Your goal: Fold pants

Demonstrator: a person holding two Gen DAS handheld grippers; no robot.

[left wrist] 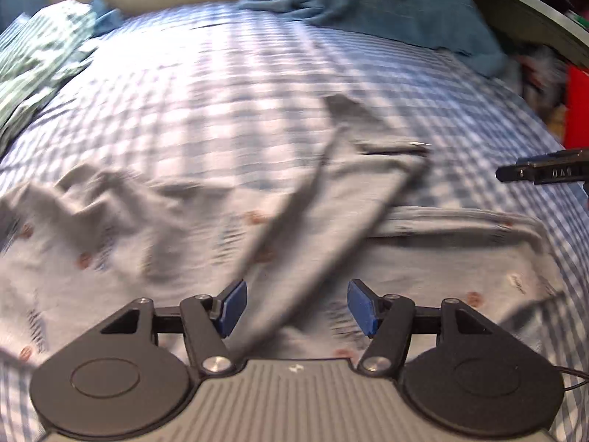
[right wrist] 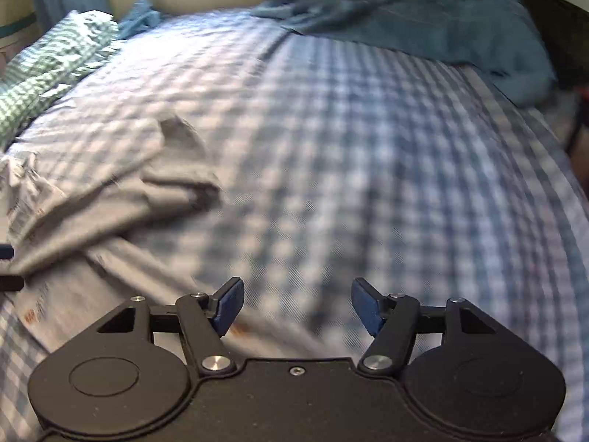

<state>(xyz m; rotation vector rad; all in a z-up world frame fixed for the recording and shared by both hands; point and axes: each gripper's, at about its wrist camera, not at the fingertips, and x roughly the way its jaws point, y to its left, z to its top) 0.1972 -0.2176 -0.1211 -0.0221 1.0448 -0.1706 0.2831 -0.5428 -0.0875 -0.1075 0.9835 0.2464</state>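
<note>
While above the pants, left tongs spread, empty; right tongs likewise

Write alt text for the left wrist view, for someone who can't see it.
An open left gripper hovers over rumpled grey pants spread on a blue checked bedsheet. A teal blanket lies at the far end.

Left hand-held gripper: black arms; blue pads; silver screws.
</note>
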